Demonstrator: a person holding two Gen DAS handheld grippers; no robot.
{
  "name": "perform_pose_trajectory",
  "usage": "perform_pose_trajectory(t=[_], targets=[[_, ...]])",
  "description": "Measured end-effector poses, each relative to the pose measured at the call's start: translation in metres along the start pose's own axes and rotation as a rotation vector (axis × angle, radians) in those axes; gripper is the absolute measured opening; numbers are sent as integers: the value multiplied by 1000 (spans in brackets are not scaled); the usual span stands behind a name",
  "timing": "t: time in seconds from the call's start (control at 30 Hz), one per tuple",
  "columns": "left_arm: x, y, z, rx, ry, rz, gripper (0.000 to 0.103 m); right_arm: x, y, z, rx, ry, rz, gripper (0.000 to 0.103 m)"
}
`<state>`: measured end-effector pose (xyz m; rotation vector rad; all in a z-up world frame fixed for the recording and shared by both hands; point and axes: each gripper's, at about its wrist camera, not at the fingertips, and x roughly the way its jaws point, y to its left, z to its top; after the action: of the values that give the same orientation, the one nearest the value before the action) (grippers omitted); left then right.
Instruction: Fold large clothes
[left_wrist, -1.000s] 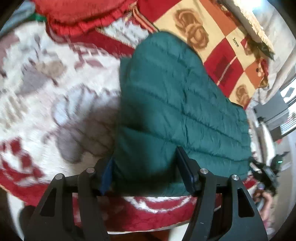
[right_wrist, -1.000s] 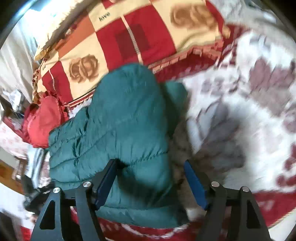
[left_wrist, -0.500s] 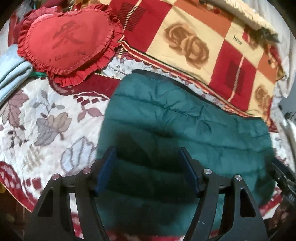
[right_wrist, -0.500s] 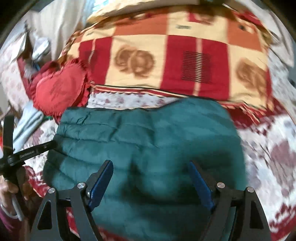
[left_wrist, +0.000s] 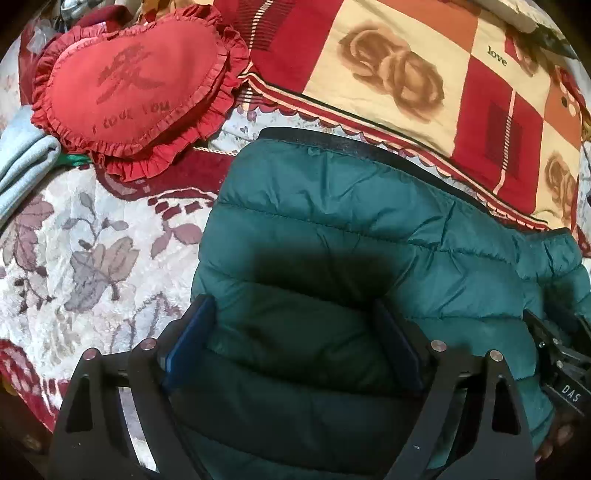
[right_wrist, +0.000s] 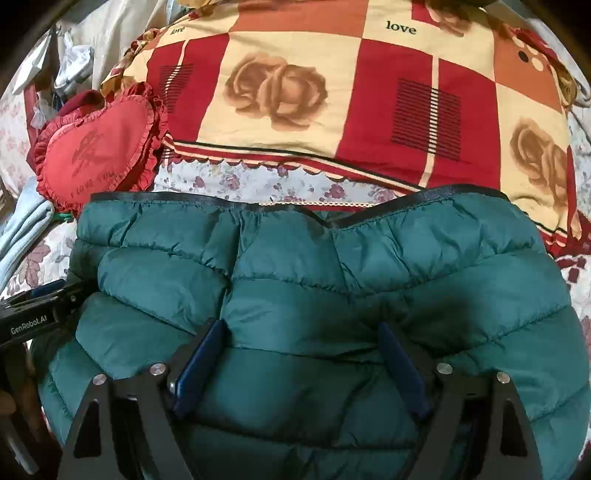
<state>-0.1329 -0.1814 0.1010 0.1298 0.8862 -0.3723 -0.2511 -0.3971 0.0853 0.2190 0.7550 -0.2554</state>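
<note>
A dark green quilted puffer jacket (left_wrist: 362, 236) lies folded into a compact block on the bed; it also shows in the right wrist view (right_wrist: 314, 280), its black-trimmed hem toward the far side. My left gripper (left_wrist: 291, 332) is open, its blue-padded fingers spread over the jacket's near left part. My right gripper (right_wrist: 301, 350) is open over the jacket's near middle. Neither holds fabric. The right gripper shows at the right edge of the left wrist view (left_wrist: 561, 365); the left gripper shows at the left edge of the right wrist view (right_wrist: 37, 314).
The jacket rests on a white and red floral bedspread (left_wrist: 74, 258). A red heart-shaped ruffled pillow (left_wrist: 136, 85) lies at the far left, and light blue folded cloth (left_wrist: 22, 162) beside it. A red and cream rose-patterned blanket (right_wrist: 332, 96) lies behind the jacket.
Both grippers have swung from the jacket's two ends to face it from the near side. The jacket now lies crosswise in both views. Both grippers stay open.
</note>
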Motion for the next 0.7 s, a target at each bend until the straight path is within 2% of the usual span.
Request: perform_pose_trajectory(t=[0.13, 0.37, 0.5, 0.7], targets=[[-17, 3, -7, -18, -13, -8, 88, -28, 1, -5, 8, -14, -9, 84], [-62, 2, -35, -1, -68, 7, 88, -98, 8, -30, -33, -111, -56, 85], [-83, -2, -55, 11, -81, -6, 88, -128, 14, -49, -15, -142, -47, 86], [-121, -9, -74, 30, -157, 2, 88, -153, 22, -69, 36, -146, -5, 87]])
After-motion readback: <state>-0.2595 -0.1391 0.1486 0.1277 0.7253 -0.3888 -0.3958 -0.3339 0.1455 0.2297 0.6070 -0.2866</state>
